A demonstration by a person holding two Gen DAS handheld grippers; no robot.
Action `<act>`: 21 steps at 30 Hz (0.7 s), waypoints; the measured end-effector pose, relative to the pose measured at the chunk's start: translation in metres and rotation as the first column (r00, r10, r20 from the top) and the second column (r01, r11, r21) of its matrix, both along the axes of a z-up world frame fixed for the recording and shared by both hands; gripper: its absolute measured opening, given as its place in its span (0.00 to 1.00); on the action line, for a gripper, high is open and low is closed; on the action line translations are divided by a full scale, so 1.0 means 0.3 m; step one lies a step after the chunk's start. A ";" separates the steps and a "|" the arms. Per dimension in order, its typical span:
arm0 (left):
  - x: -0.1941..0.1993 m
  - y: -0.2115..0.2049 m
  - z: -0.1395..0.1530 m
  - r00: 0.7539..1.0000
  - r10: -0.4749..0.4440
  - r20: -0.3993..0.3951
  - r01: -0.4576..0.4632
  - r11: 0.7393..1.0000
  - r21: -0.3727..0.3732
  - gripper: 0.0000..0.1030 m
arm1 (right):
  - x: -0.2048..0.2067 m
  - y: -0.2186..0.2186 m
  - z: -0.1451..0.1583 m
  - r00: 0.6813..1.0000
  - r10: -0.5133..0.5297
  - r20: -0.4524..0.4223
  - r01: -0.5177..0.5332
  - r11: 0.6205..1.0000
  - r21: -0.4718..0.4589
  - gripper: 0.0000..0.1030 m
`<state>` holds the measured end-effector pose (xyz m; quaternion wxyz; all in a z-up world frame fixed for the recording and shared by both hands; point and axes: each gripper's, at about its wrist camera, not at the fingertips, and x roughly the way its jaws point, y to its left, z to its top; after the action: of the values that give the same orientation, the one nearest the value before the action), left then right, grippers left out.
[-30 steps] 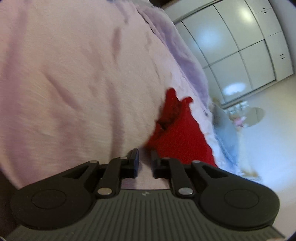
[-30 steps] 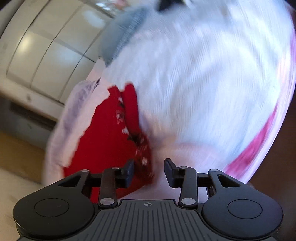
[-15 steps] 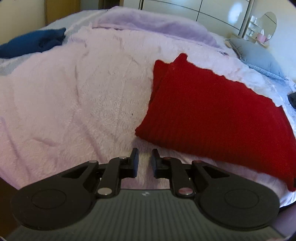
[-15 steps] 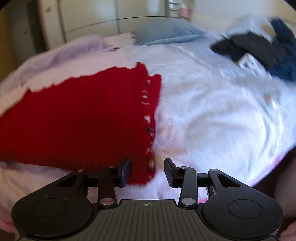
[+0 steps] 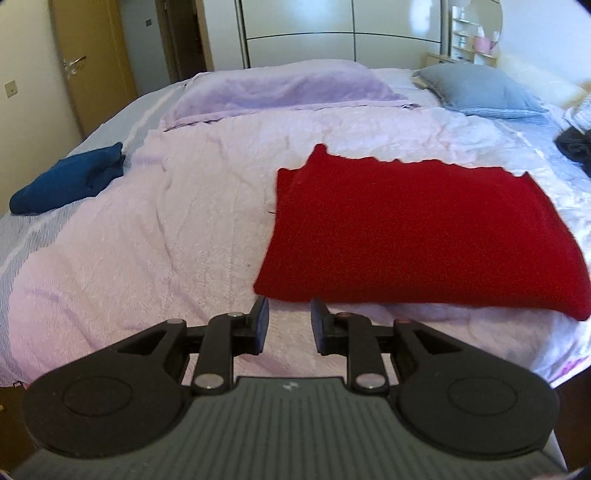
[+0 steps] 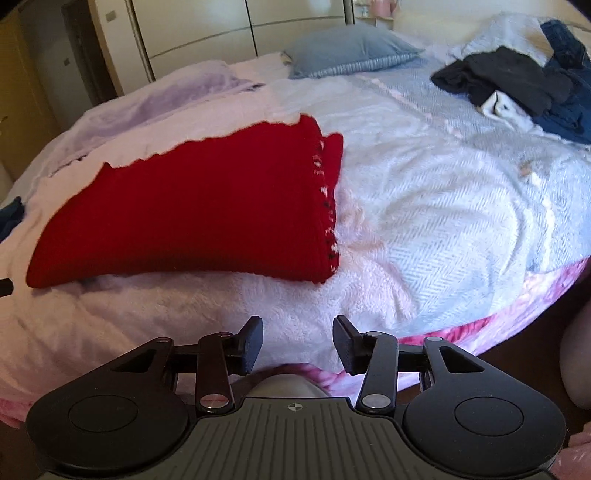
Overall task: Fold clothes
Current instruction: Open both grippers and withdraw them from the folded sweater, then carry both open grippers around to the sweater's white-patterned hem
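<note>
A red knitted sweater (image 5: 424, 229) lies folded into a flat rectangle on the pale pink blanket (image 5: 166, 221) of the bed. In the right wrist view the same red sweater (image 6: 192, 218) shows a white-patterned edge along its right side. My left gripper (image 5: 289, 317) hovers just in front of the sweater's near left corner, open, with nothing between its fingers. My right gripper (image 6: 297, 343) is open too, empty, over the bed's near edge and a short way back from the sweater's near right corner.
A folded dark blue garment (image 5: 70, 179) rests at the bed's left side. A heap of black and blue clothes (image 6: 517, 85) lies at the far right. A grey-blue pillow (image 5: 476, 90) and a lilac blanket (image 5: 288, 86) sit at the head. Wardrobe doors (image 5: 332, 29) stand behind.
Both grippers have pulled back and levelled out from close against the sweater. The left one's fingers have spread wider, the right one's too. The sweater now lies flat, free of both.
</note>
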<state>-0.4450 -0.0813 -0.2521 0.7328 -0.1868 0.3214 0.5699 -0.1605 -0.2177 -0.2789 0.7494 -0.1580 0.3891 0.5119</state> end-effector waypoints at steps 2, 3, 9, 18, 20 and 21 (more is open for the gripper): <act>0.004 -0.027 0.011 1.000 -0.006 0.000 0.006 1.000 0.009 0.22 | -0.008 -0.020 0.015 1.000 -0.001 0.006 0.001 1.000 0.013 0.45; 0.006 -0.041 0.016 1.000 -0.010 -0.001 0.010 1.000 0.014 0.22 | -0.012 -0.030 0.022 1.000 -0.001 0.010 0.001 1.000 0.019 0.45; 0.017 -0.121 0.049 0.999 -0.036 -0.007 0.036 0.998 0.045 0.24 | -0.041 -0.089 0.061 1.000 0.017 0.024 -0.019 0.998 0.054 0.45; 0.041 -0.204 0.067 0.997 -0.070 -0.020 0.071 0.995 0.071 0.26 | -0.074 -0.155 0.092 0.999 0.037 0.039 -0.040 0.995 0.089 0.45; 0.044 -0.222 0.064 0.997 -0.073 -0.022 0.074 0.994 0.074 0.26 | -0.080 -0.162 0.091 0.998 0.042 0.043 -0.046 0.995 0.087 0.45; 0.044 -0.231 0.063 0.997 -0.075 -0.021 0.076 0.994 0.075 0.26 | -0.083 -0.164 0.088 0.998 0.047 0.045 -0.050 0.995 0.082 0.45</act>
<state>-0.4318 -0.1507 -0.2333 0.7576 -0.1414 0.3127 0.5552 -0.1854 -0.2668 -0.2523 0.7509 -0.1470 0.3475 0.5421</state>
